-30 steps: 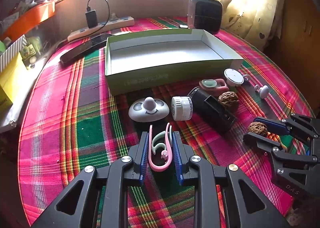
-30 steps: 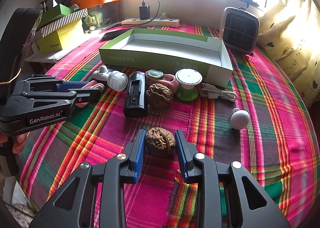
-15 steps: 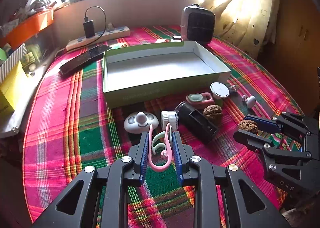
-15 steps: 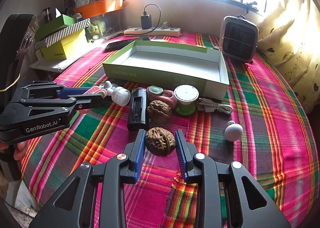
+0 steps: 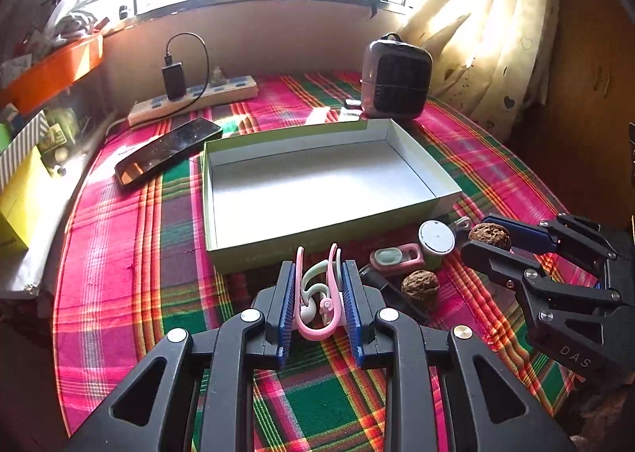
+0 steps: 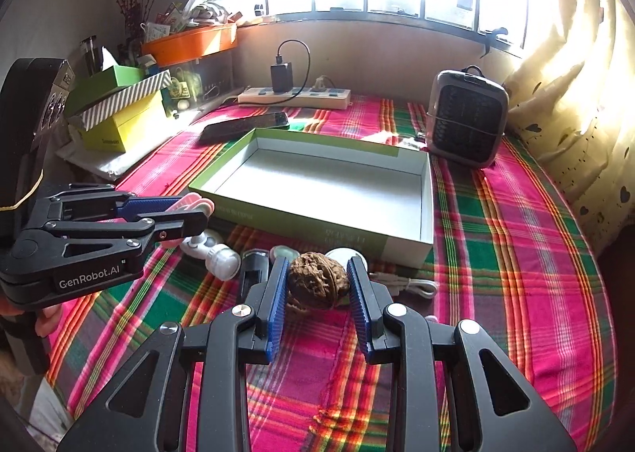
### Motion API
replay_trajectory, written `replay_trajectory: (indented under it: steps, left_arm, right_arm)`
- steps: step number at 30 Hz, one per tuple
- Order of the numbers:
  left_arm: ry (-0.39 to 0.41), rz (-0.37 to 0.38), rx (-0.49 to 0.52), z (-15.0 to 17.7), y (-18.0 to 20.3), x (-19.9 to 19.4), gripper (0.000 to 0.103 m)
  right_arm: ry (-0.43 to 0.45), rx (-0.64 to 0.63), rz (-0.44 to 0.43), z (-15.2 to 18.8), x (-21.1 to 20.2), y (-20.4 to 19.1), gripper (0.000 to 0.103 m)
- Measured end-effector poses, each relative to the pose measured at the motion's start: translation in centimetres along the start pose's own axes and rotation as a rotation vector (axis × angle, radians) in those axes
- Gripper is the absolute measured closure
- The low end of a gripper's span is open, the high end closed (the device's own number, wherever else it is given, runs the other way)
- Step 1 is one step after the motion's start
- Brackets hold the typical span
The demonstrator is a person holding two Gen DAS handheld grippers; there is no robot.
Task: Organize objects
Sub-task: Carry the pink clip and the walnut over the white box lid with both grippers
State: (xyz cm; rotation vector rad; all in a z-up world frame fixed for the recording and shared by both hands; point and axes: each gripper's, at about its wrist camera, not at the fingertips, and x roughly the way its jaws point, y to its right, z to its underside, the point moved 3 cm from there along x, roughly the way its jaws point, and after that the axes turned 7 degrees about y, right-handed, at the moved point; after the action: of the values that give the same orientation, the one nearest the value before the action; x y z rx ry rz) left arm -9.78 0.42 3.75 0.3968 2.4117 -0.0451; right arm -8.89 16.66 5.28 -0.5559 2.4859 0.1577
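Green box point(image 5: 317, 249) interior bare, open from above; small items point(image 5: 412, 257) crowd cloth along its near wall; heater point(image 6: 468, 122) beside far right corner; phone point(image 5: 166, 150) at far left.

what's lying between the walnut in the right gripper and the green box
In the right wrist view, between the held walnut and the green box: a white round disc and a pink-green case, mostly hidden.

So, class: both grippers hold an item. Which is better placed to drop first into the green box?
Probably left: the left gripper with its pink clip sits right at the green box front wall; the right gripper's walnut hangs farther back.
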Motion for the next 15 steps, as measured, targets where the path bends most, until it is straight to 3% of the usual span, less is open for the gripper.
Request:
replay_trajectory:
  steps: [15]
  left_arm:
    - [-0.004,-0.019,-0.023,-4.0,-1.3,3.9,0.082]
  right_arm:
    - [-0.006,0.001,0.05,-4.1,4.7,3.6,0.072]
